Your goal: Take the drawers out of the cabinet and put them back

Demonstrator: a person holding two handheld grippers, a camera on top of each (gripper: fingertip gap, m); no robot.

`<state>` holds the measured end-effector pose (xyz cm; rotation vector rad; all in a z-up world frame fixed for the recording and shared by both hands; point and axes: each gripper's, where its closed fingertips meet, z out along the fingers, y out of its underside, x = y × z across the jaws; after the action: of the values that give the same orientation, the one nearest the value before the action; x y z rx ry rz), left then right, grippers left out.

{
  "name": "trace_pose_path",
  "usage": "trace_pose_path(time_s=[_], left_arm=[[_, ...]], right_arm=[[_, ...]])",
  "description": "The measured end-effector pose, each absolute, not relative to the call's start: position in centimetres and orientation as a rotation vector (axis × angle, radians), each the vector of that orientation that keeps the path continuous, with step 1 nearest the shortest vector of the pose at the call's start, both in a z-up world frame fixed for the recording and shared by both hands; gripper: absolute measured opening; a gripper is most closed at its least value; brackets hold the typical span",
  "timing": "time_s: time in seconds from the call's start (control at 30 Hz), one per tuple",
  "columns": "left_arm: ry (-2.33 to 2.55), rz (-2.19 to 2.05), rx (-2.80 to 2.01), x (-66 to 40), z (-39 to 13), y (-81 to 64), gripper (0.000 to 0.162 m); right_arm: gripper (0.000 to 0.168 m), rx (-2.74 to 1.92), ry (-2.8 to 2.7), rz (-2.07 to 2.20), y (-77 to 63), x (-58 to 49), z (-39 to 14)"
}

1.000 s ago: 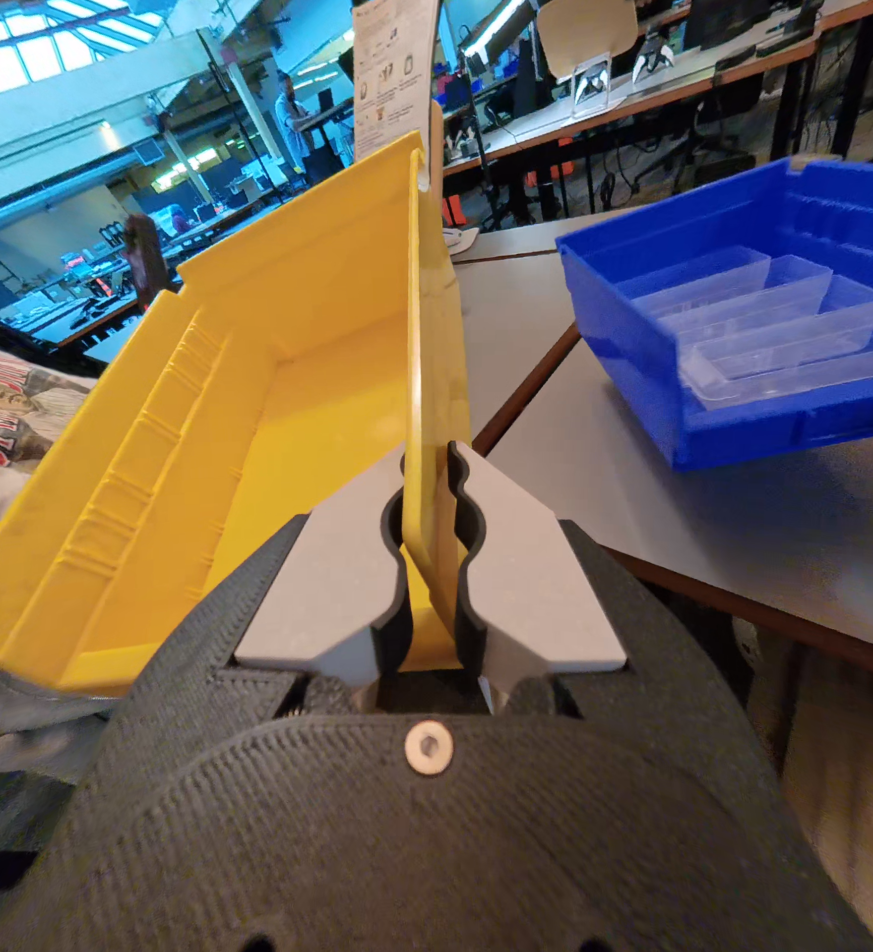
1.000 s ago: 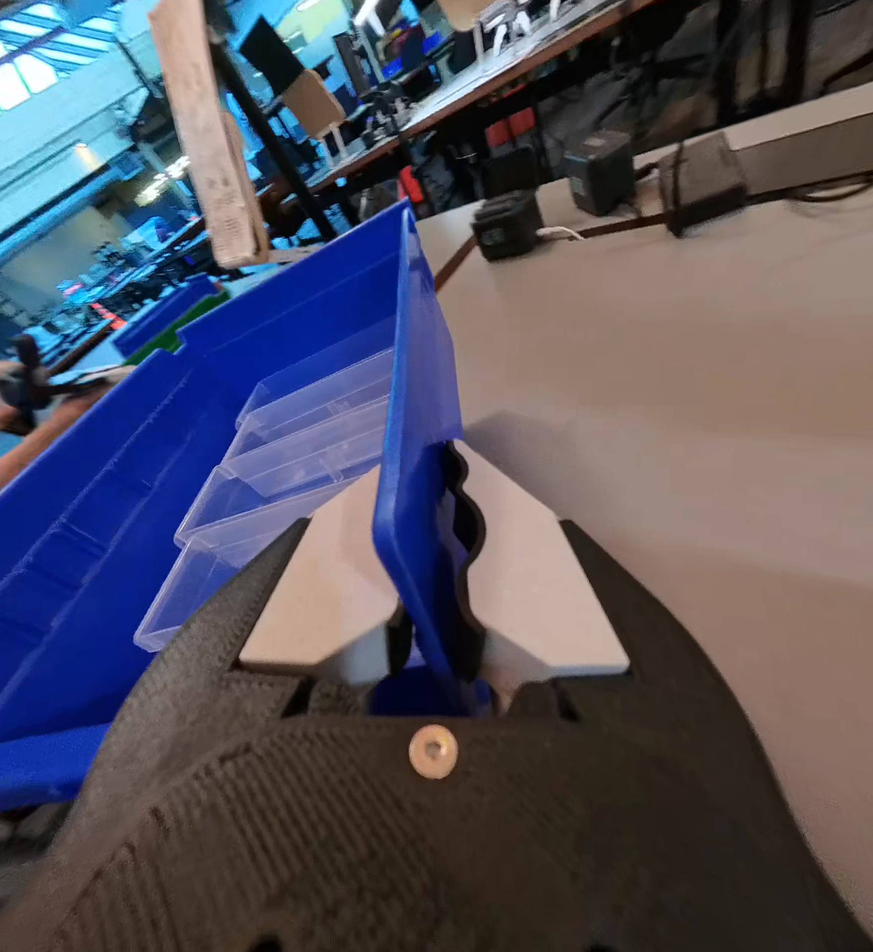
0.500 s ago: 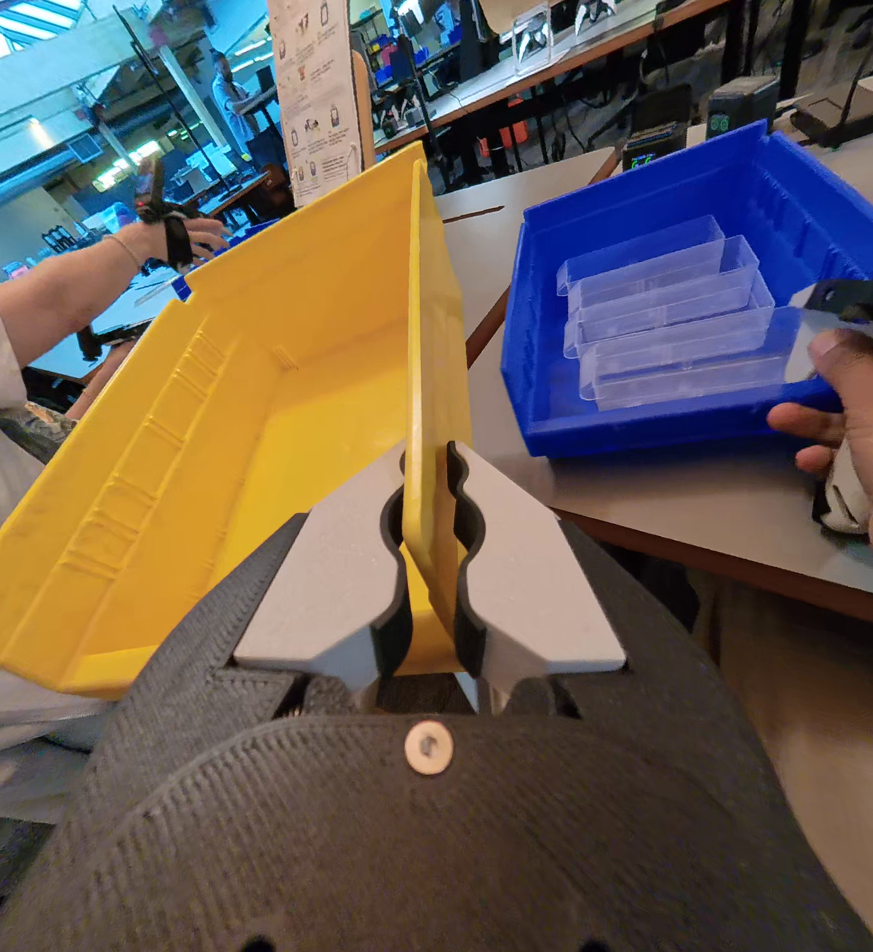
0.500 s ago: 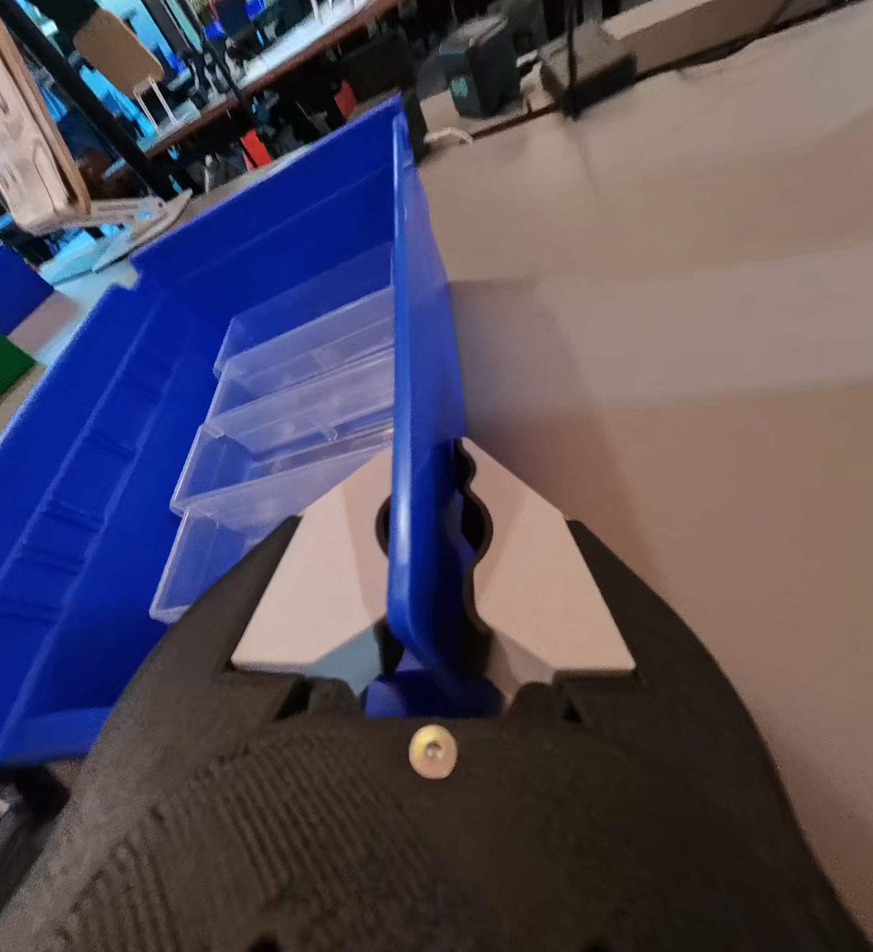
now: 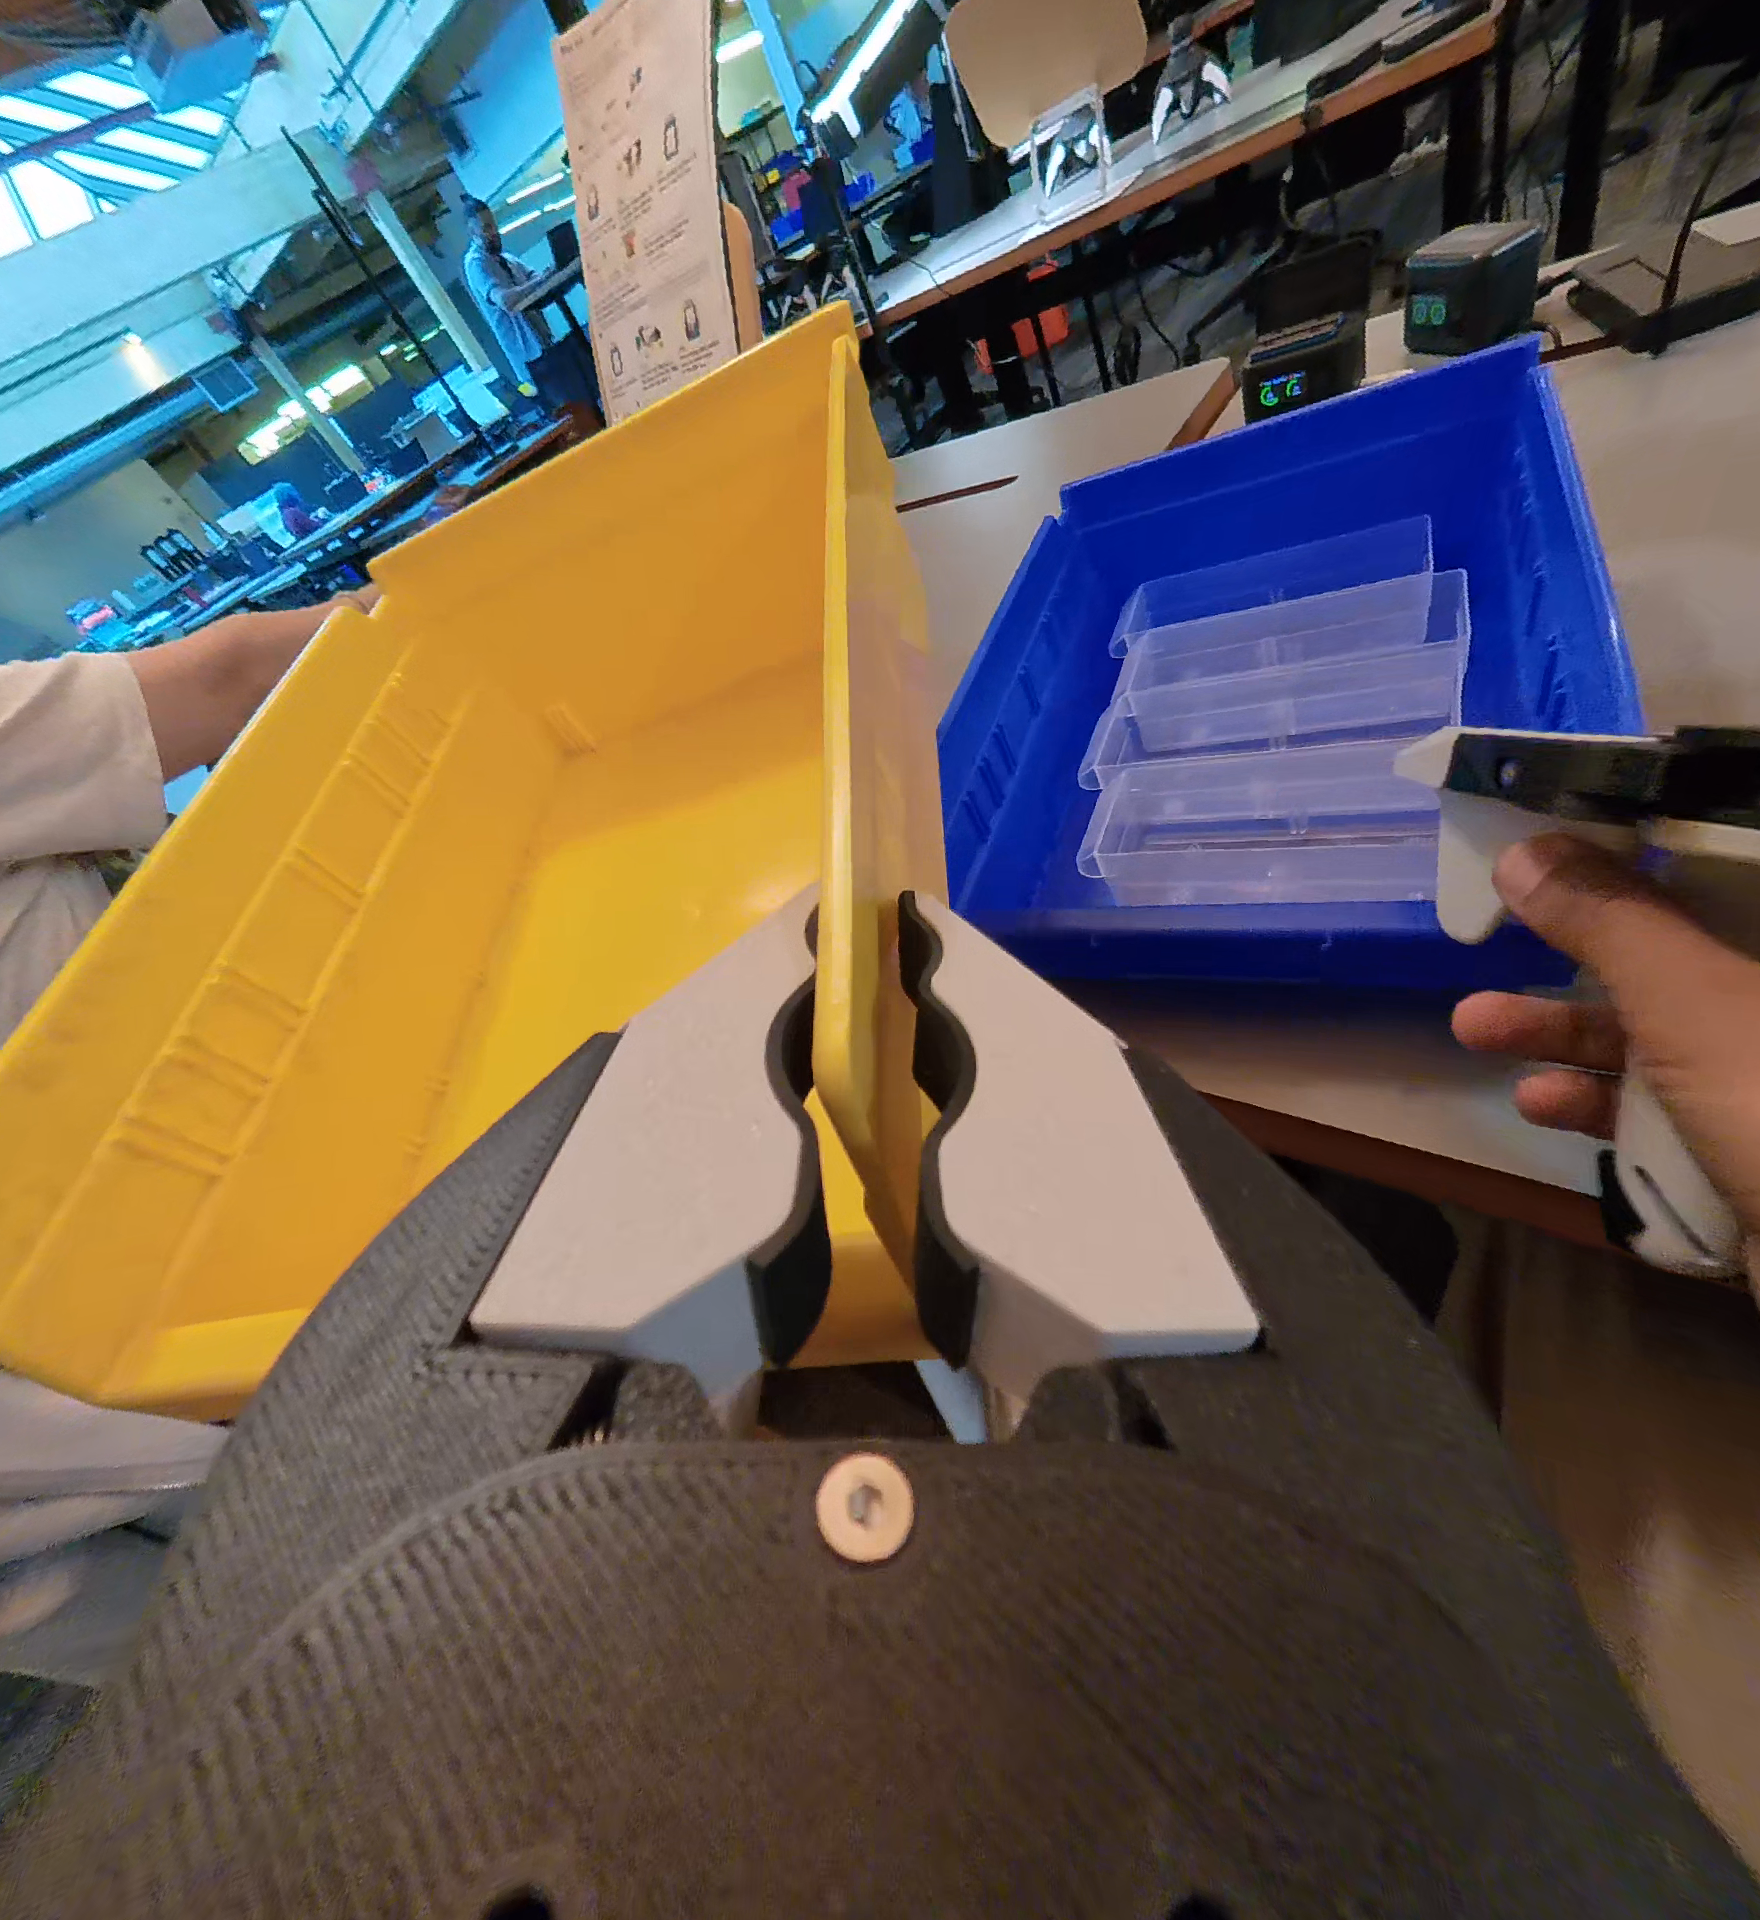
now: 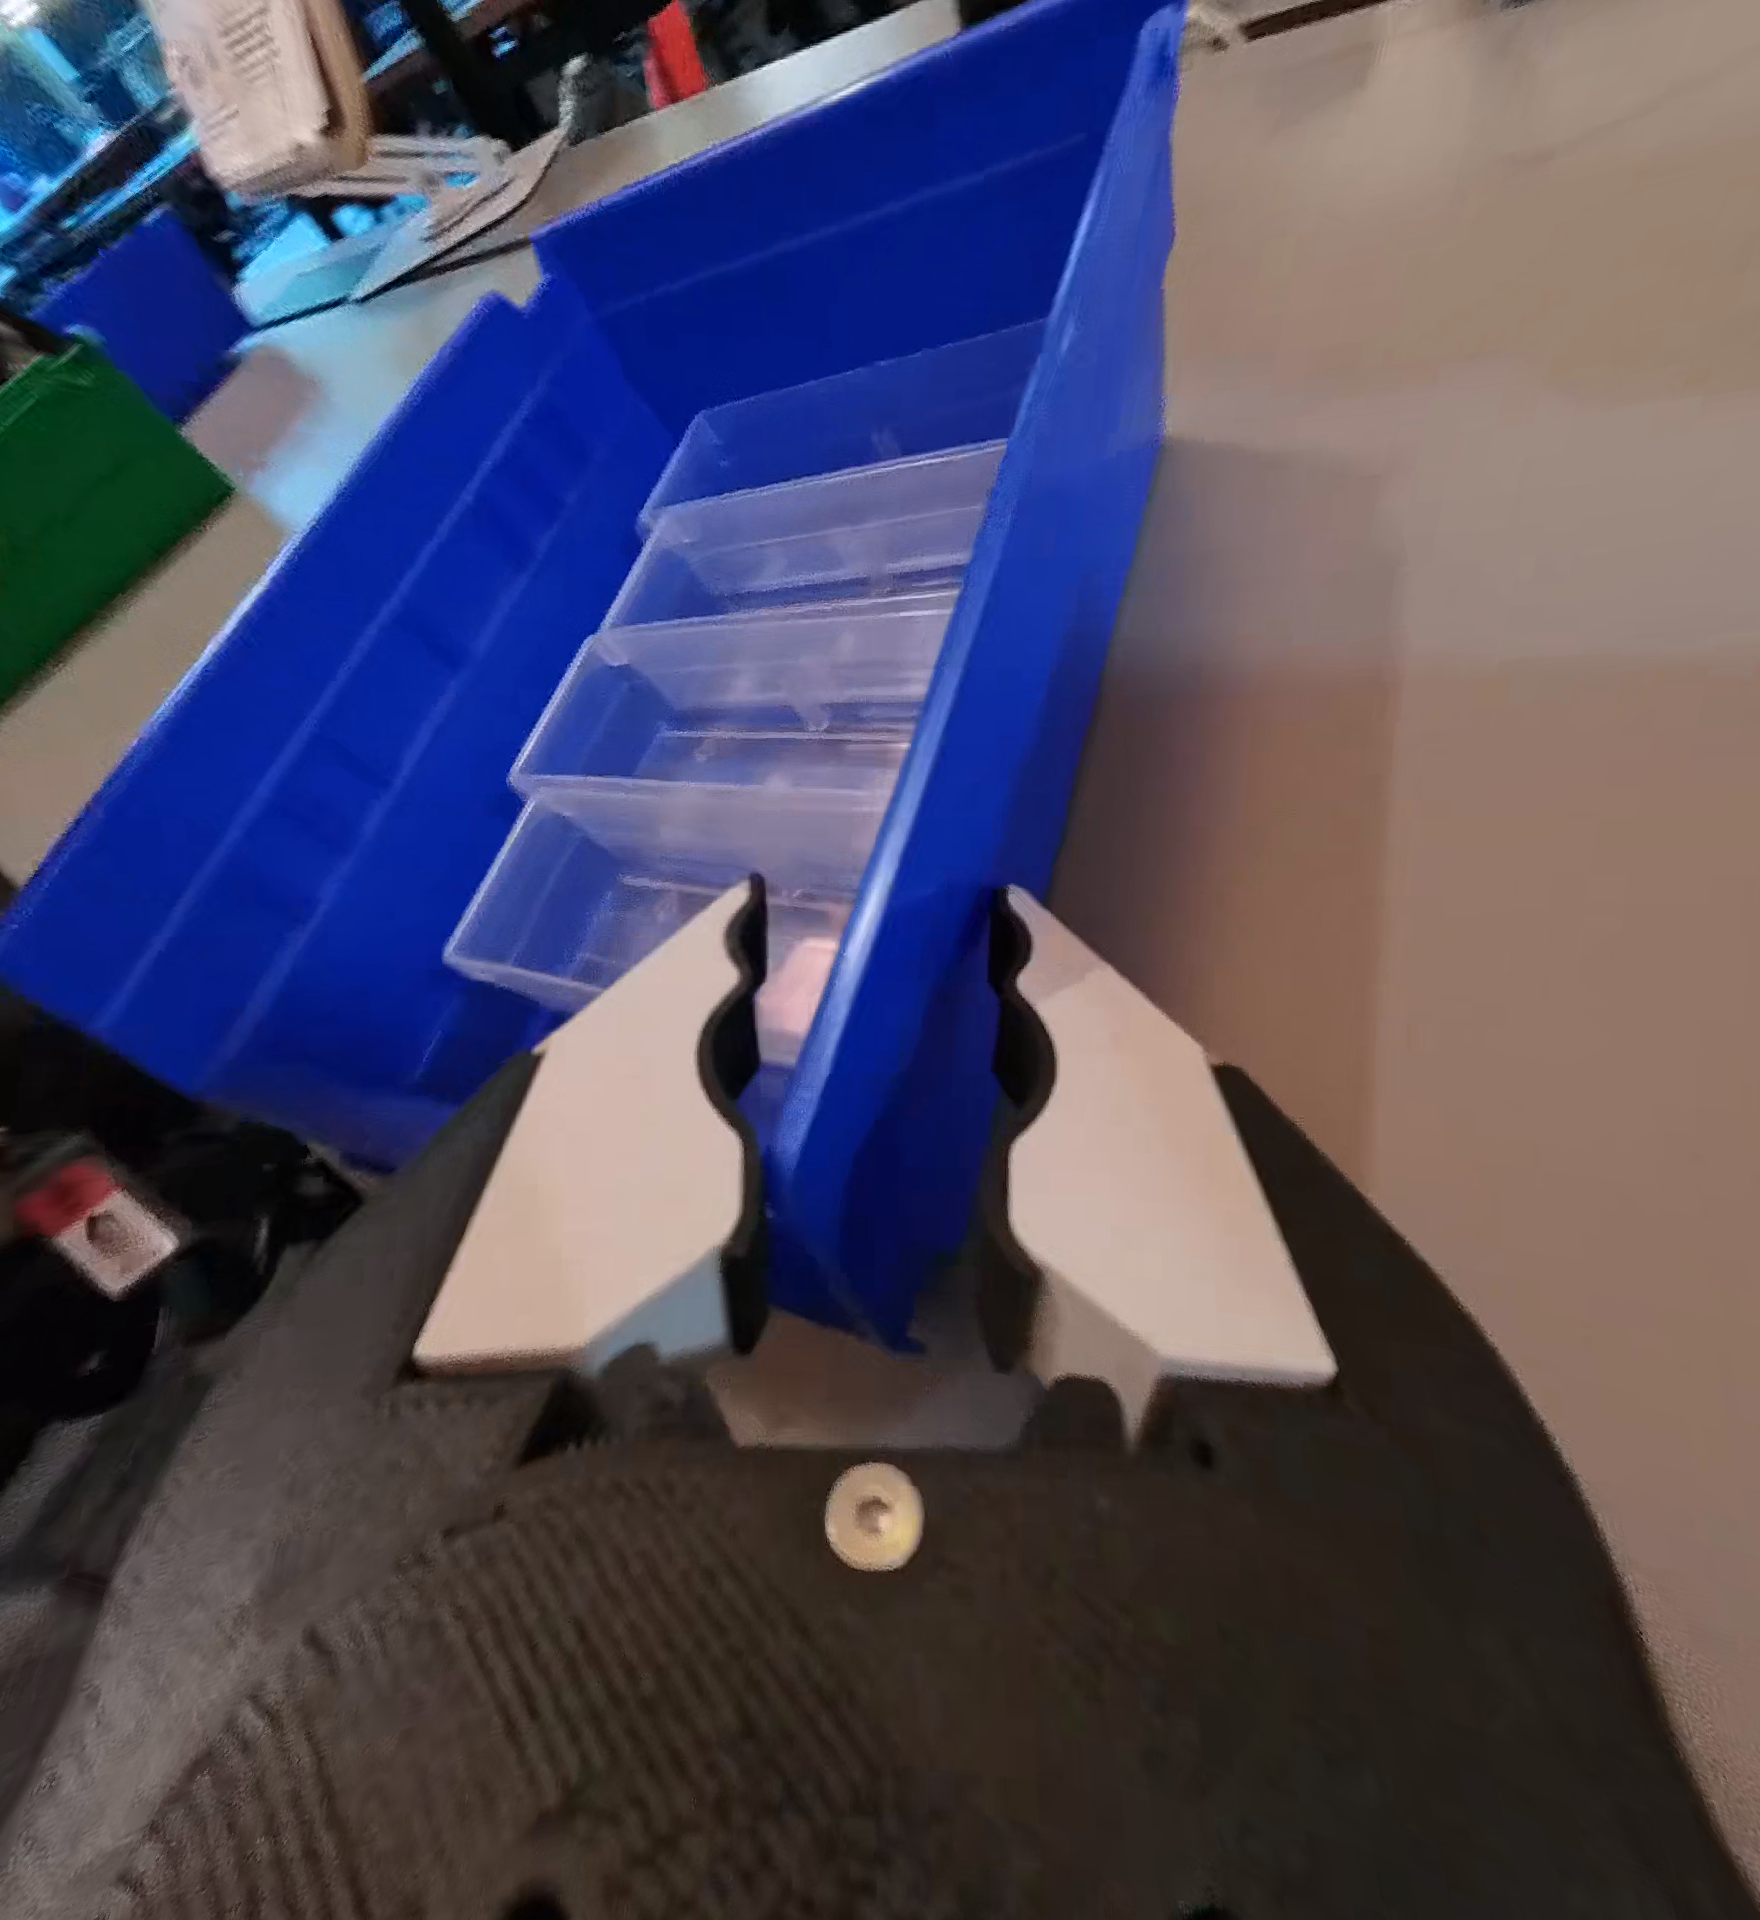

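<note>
My left gripper is shut on the right wall of an empty yellow bin, holding it off the table's near edge. A blue bin rests on the grey table to its right, with several clear plastic drawers lying in it. In the right wrist view, my right gripper is open, its jaws straddling the blue bin's right wall at the near corner without gripping it. The drawers lie just left of that wall. The right gripper also shows in the left wrist view, held by a hand.
A green bin and another blue bin stand at the far left. A person's arm in a white sleeve is behind the yellow bin. Black devices and a printed sign board stand at the back. My hands' fingertips stand some 25 centimetres from each other.
My right gripper has opened and let go of the blue bin's wall, and the blue bin now rests on the table. The left gripper still holds the yellow bin.
</note>
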<state>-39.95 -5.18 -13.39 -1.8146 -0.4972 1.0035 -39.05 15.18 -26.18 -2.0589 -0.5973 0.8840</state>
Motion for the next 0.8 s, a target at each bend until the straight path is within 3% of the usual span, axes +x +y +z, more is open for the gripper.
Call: trace_pose_path(time_s=[0.17, 0.3, 0.4, 0.57, 0.8], left_arm=[[-0.481, 0.970, -1.817, -39.9, -14.0, -4.3, 0.003], [-0.462, 0.971, -1.809, -39.9, -13.7, -3.9, 0.003], [-0.457, 0.980, -1.790, -39.8, -12.7, -3.7, 0.003], [-0.404, 0.931, -1.735, -37.0, -9.0, -2.7, 0.003], [-0.147, 0.737, -1.707, -28.4, -2.1, 1.5, 0.000]], right_arm=[[0.022, -2.142, -0.357, 0.842, 17.6, -40.0, -26.4], [0.018, -2.172, -0.489, 0.803, 18.4, -41.3, -26.3], [0.042, -2.067, -0.551, 0.878, 18.7, -40.3, -24.2], [0.062, -1.832, -0.658, 0.988, 19.0, -36.4, -15.9], [0.066, -1.547, -0.834, 1.124, 16.3, -24.9, -1.2]])
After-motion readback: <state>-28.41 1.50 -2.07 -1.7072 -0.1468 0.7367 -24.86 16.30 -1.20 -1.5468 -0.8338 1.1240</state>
